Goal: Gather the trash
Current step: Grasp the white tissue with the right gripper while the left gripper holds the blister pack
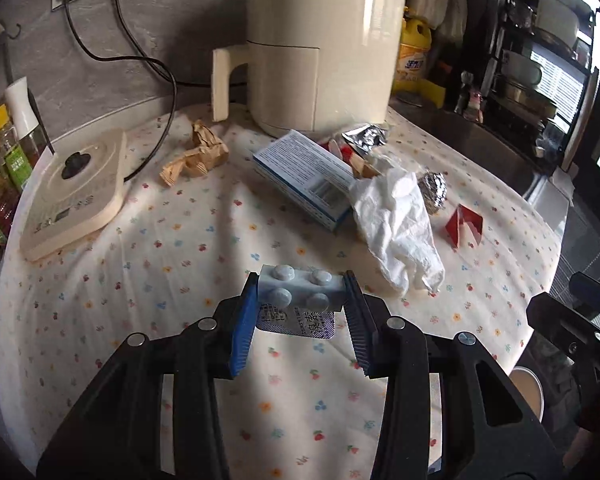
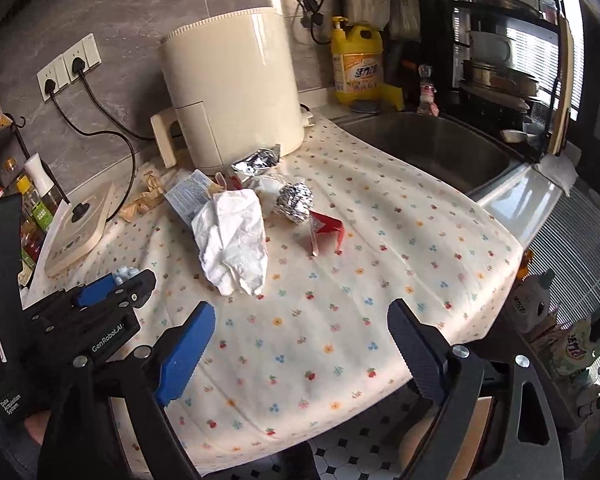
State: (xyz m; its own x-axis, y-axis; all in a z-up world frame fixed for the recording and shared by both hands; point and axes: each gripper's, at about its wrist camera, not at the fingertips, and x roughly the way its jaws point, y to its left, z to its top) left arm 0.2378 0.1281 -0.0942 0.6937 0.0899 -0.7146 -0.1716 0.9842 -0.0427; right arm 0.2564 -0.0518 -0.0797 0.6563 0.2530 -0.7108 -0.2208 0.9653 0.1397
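left gripper (image 1: 302,308) clamps blister pack (image 1: 296,300), off the cloth | right gripper (image 2: 300,356) spread, empty | left: tissue (image 1: 396,228) 1 o'clock, foil (image 1: 432,190), box (image 1: 304,176), paper (image 1: 194,156)

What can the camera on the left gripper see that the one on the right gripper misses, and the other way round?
Only the left view shows the blister pack under the pale blue toy brick that the left gripper clamps.

Only the right view shows the sink basin, the tiled floor, and the right gripper hanging open with nothing between its fingers.

Both show the air fryer, white tissue, foil ball, red wrapper and yellow detergent bottle.
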